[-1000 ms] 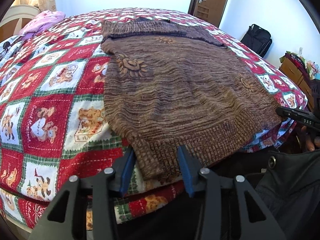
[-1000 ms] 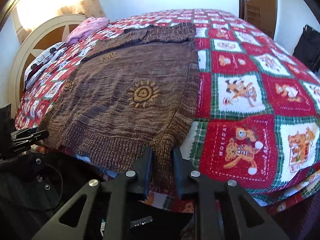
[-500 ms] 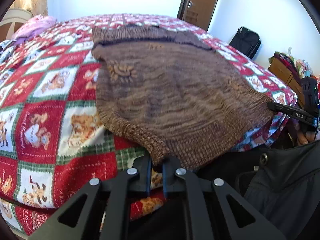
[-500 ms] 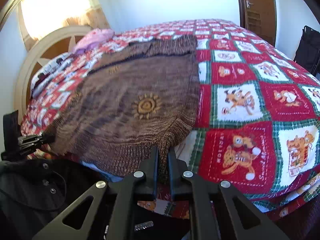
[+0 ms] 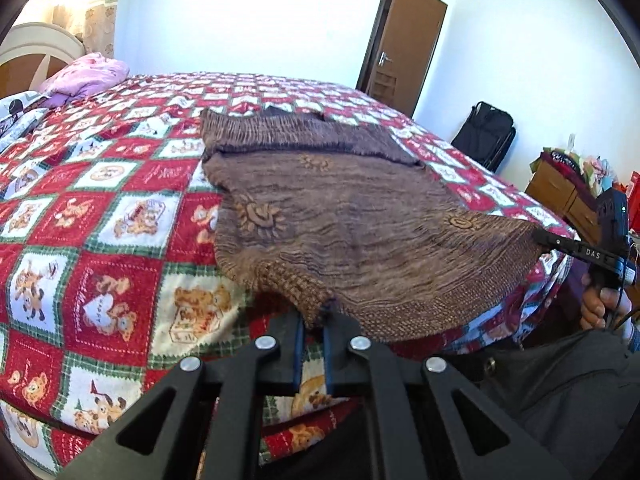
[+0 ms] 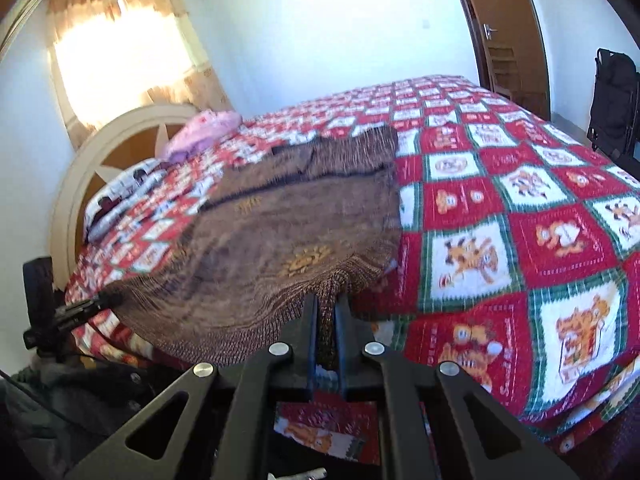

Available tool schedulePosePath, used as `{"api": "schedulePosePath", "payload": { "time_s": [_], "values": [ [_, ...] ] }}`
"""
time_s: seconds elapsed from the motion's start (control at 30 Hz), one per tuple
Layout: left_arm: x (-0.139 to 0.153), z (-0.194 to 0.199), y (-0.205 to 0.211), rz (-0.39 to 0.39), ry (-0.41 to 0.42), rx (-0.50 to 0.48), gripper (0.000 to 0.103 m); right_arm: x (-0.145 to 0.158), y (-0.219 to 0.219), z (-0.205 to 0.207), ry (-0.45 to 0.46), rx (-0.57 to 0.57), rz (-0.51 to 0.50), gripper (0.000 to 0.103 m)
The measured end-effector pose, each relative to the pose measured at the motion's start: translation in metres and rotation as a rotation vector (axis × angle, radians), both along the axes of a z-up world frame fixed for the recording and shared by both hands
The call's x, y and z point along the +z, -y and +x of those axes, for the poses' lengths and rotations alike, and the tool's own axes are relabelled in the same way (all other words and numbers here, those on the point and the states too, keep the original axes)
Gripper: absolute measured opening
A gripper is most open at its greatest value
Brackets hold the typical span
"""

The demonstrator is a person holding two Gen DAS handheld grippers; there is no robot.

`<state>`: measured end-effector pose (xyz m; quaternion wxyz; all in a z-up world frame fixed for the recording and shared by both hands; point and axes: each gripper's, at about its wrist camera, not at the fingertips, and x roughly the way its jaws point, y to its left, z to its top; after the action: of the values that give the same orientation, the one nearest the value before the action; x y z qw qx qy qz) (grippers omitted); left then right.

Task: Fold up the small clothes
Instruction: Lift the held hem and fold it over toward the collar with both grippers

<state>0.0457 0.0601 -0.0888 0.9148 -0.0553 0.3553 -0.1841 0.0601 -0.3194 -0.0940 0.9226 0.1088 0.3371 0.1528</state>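
A brown knitted sweater (image 5: pixel 360 220) with orange sun motifs lies on the bed, its sleeves folded across the far end. My left gripper (image 5: pixel 312 320) is shut on the near left hem corner and holds it lifted off the quilt. My right gripper (image 6: pixel 326 308) is shut on the near right hem corner, also lifted. The sweater shows in the right wrist view (image 6: pixel 288 232) too. The hem hangs stretched between the two grippers. My right gripper appears at the right edge of the left wrist view (image 5: pixel 540 236), and my left gripper at the left edge of the right wrist view (image 6: pixel 108 300).
The bed carries a red, green and white patchwork quilt (image 5: pixel 100 240). A pink pillow (image 5: pixel 84 76) lies near the headboard (image 6: pixel 104 152). A brown door (image 5: pixel 404 44), a black bag (image 5: pixel 484 132) and a wooden dresser (image 5: pixel 560 196) stand on the far side.
Both grippers closed on the sweater's near hem corners and lifted them up off the quilt. The hem now hangs taut between them.
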Motion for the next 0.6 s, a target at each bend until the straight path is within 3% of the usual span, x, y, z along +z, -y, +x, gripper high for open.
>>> {"api": "schedulePosePath", "payload": {
  "time_s": [0.27, 0.6],
  "values": [
    [0.018, 0.009, -0.006, -0.062, 0.028, 0.000, 0.008, 0.010, 0.006, 0.018, 0.019, -0.012, 0.064, 0.007],
    [0.030, 0.038, -0.013, -0.110, 0.068, 0.018, 0.008, 0.026, 0.010, 0.051, 0.056, -0.028, 0.063, 0.007]
  ]
}}
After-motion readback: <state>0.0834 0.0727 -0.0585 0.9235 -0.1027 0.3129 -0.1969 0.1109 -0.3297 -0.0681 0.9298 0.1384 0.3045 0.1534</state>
